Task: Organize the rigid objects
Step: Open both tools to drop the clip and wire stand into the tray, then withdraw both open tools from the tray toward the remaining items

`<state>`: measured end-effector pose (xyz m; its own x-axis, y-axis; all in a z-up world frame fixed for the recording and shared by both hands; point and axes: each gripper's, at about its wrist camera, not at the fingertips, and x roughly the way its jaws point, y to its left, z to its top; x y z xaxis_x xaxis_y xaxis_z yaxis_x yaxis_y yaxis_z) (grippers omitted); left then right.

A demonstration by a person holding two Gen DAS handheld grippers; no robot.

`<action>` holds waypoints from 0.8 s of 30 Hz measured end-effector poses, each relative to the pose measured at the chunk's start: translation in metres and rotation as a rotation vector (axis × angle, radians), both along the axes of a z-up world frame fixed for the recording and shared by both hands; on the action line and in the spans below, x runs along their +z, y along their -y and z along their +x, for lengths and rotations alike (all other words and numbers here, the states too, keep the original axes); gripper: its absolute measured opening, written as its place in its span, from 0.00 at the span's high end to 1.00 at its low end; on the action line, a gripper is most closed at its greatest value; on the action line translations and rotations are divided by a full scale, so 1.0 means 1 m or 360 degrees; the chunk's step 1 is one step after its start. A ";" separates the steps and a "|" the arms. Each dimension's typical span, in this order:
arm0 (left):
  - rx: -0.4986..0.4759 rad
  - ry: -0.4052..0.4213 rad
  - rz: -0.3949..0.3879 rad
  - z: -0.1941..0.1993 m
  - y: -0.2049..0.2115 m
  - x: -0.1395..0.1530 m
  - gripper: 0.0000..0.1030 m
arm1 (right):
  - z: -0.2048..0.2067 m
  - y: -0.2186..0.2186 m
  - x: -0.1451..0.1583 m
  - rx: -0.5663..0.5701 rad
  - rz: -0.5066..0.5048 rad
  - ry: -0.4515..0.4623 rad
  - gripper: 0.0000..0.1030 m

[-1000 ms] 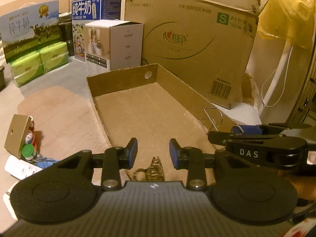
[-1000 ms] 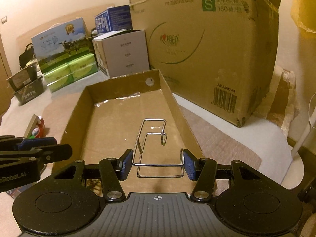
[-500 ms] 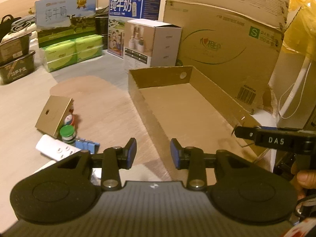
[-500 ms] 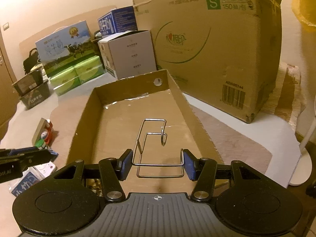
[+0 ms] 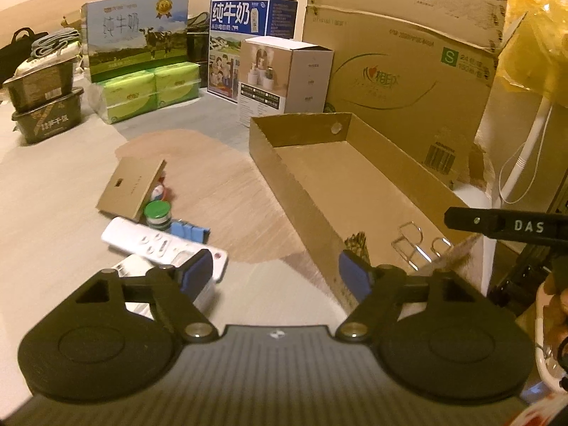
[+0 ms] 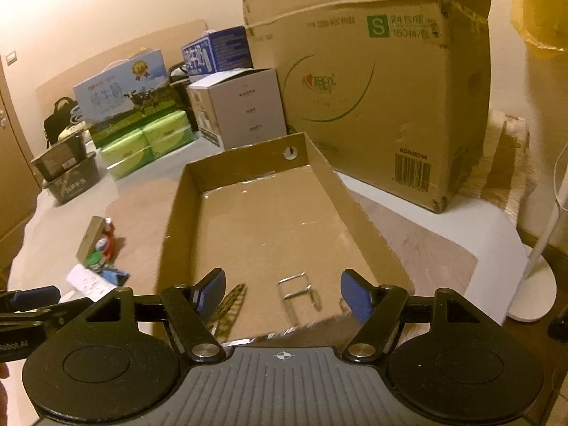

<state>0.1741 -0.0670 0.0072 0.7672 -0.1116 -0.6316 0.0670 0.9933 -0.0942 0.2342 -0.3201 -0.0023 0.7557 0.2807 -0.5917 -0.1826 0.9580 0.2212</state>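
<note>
A shallow open cardboard tray (image 5: 312,191) (image 6: 177,206) lies on the table. A bent wire rack (image 6: 298,289) (image 5: 411,238) lies inside it at the near end, beside a dark patterned clip (image 6: 230,301) (image 5: 356,243). My right gripper (image 6: 283,293) is open and empty above the tray's near end. My left gripper (image 5: 276,271) is open and empty over the table left of the tray. Near it lie a white remote (image 5: 159,243), a green-capped bottle (image 5: 158,213), a blue clip (image 5: 188,230) and a flat brown box (image 5: 131,186).
Large cardboard boxes (image 5: 401,67) (image 6: 362,106) stand behind the tray. A white box (image 5: 284,78), milk cartons (image 5: 138,49), green tissue packs (image 5: 149,90) and dark tubs (image 5: 46,106) line the back. A white fan stand (image 6: 532,269) is at the right.
The right gripper opened and let go of the wire rack, which now lies in the tray. The left gripper opened wider and swung left toward the loose items.
</note>
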 end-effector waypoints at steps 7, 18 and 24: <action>0.0019 0.0020 0.0018 -0.040 -0.021 0.010 0.16 | -0.049 -0.021 0.017 -0.0005 -0.0014 0.0042 0.28; 0.0085 0.0021 0.0057 -0.087 -0.063 0.016 0.10 | -0.100 -0.052 0.025 0.0024 0.0004 0.0024 0.24; 0.0134 0.0009 0.0074 -0.101 -0.087 0.017 0.10 | -0.118 -0.071 0.024 0.0078 0.0001 0.0013 0.21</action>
<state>0.0727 0.0203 0.0246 0.7761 -0.0173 -0.6304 -0.0165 0.9987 -0.0477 0.1160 -0.2488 0.0215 0.7460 0.3177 -0.5853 -0.2309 0.9478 0.2201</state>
